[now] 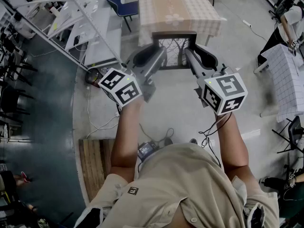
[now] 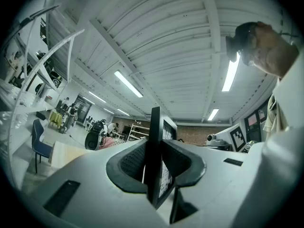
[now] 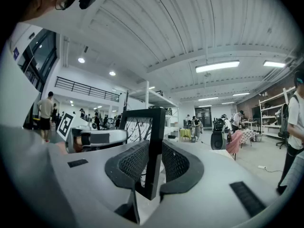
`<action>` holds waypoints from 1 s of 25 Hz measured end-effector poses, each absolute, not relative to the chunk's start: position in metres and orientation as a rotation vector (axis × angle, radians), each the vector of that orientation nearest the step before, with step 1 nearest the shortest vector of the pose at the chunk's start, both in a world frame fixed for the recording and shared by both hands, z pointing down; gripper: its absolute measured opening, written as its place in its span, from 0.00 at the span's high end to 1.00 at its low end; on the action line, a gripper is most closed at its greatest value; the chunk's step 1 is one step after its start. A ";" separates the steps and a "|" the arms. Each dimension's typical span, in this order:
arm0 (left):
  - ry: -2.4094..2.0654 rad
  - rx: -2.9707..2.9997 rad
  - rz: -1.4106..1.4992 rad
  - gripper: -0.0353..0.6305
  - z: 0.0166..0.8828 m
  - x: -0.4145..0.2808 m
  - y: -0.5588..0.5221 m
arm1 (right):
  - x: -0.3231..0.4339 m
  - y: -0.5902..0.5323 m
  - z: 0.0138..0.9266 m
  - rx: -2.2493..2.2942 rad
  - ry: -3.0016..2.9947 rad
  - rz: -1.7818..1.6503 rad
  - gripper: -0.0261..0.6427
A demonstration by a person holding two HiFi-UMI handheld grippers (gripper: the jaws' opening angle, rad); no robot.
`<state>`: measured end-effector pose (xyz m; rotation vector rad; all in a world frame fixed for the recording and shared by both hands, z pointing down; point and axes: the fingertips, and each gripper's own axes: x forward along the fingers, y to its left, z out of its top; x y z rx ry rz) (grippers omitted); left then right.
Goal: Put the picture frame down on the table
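While I hold the black picture frame (image 1: 174,51) up between both tools, my left gripper (image 1: 153,60) is clamped on its left rail and my right gripper (image 1: 194,57) on its right rail, each pair of jaws pressed flat against the moulding. The frame stands upright, its branch-pattern print showing. It hangs in the air at the near edge of the table (image 1: 180,13) with the checked cloth. It seems not to touch the table, though the steep view leaves that uncertain.
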<state>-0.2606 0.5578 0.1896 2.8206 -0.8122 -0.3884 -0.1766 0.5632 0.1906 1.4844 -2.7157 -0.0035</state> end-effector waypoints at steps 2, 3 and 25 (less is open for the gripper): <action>-0.808 2.824 -0.392 0.81 0.182 -0.259 0.563 | -0.176 0.569 0.183 1.489 -2.713 -0.002 0.83; -0.805 2.825 -0.394 0.81 0.179 -0.260 0.565 | -0.176 0.571 0.181 1.491 -2.712 -0.002 0.83; -0.695 2.831 -0.407 0.81 0.177 -0.266 0.516 | -0.184 0.528 0.178 1.579 -2.664 0.012 0.83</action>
